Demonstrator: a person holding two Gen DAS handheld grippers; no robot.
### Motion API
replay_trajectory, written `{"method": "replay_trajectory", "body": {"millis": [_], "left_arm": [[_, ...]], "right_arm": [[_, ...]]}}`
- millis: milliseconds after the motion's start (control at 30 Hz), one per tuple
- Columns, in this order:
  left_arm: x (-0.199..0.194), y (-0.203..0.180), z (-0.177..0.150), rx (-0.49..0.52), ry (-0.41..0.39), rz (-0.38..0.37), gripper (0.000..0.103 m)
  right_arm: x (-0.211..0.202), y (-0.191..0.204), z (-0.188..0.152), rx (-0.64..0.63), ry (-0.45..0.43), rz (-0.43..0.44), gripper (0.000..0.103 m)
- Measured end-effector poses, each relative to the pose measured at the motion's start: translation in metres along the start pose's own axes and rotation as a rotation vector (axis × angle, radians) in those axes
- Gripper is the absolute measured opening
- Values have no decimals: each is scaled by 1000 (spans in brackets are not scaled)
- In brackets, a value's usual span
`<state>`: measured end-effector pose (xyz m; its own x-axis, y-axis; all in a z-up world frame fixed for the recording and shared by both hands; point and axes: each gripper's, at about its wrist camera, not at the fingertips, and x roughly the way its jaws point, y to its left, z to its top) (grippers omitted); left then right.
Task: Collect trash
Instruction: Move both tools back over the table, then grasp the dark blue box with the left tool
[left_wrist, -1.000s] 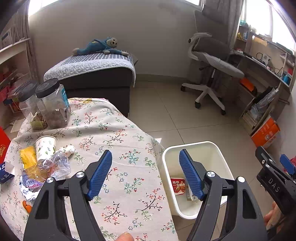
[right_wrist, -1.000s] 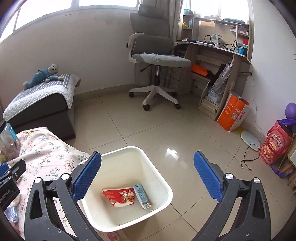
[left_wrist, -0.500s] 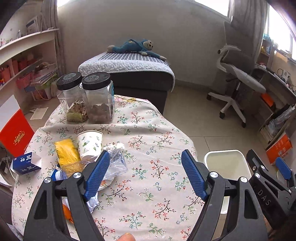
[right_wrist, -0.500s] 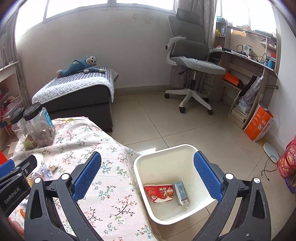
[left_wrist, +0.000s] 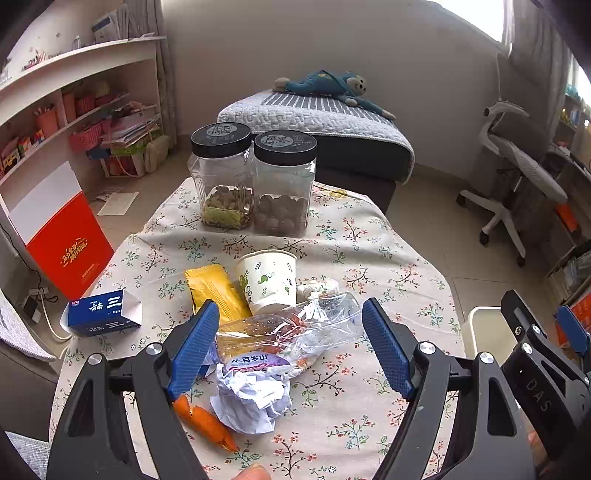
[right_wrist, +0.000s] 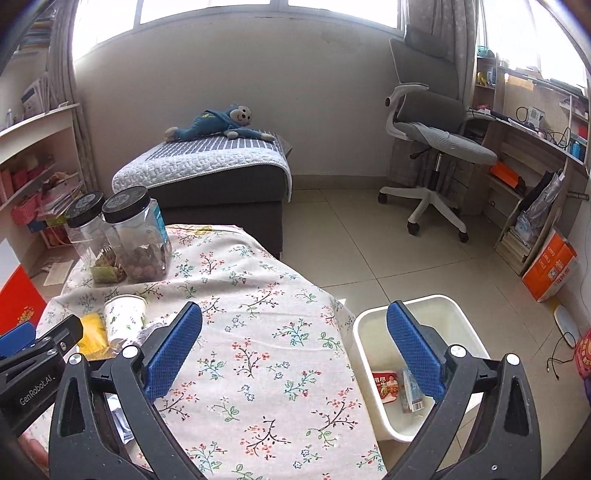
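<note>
Left wrist view: your left gripper (left_wrist: 290, 345) is spread wide with nothing held, over the crushed plastic bottle (left_wrist: 291, 328) on the floral tablecloth (left_wrist: 369, 258). Paper cup (left_wrist: 267, 280), yellow wrapper (left_wrist: 212, 290) and crumpled paper (left_wrist: 251, 400) lie close by.

Right wrist view: your right gripper (right_wrist: 293, 349) is wide, empty; white bin (right_wrist: 376, 387) sits beside the table with two packets inside.
</note>
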<state>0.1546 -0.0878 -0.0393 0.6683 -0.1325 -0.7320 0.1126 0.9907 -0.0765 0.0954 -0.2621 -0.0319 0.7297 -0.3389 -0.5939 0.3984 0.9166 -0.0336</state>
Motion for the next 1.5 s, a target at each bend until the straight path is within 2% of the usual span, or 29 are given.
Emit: {"method": "replay_trajectory", "body": {"millis": [300,400,567,667,767,833,1033,1133,1200,1367,1400,1467,1500], "left_arm": [[18,81,-2,-10,71,133,78],[26,107,0,52,106,173,78],[51,146,2,229,156,226,78],[73,168,1,283,211,216,78],[94,182,-3,358,259,229,78],[106,189,-8,401,289,230,78],[125,200,-22,455,353,149,78],[131,202,-30,468,380,152,74],[131,203,-32,462,377,152,72],[122,201,-28,407,384,107,60],[120,199,-27,401,377,106,59],[115,194,-26,394,367,106,59],[112,191,-25,393,361,105,59]], "right_arm": [[10,65,-11,-81,51,87,96],[13,83,-15,-114,65,107,96],[21,108,-24,-184,116,135,96],[28,118,-31,-228,157,155,96],[29,130,-36,-299,174,215,96],[29,139,-42,-370,203,295,96],[26,167,-67,-563,248,473,96],[29,179,-80,-626,268,471,96],[31,182,-85,-632,300,479,96],[36,183,-89,-613,329,496,95],[40,181,-89,-600,342,504,91],[48,180,-90,-570,388,518,69],[52,179,-91,-554,412,524,50]]}}
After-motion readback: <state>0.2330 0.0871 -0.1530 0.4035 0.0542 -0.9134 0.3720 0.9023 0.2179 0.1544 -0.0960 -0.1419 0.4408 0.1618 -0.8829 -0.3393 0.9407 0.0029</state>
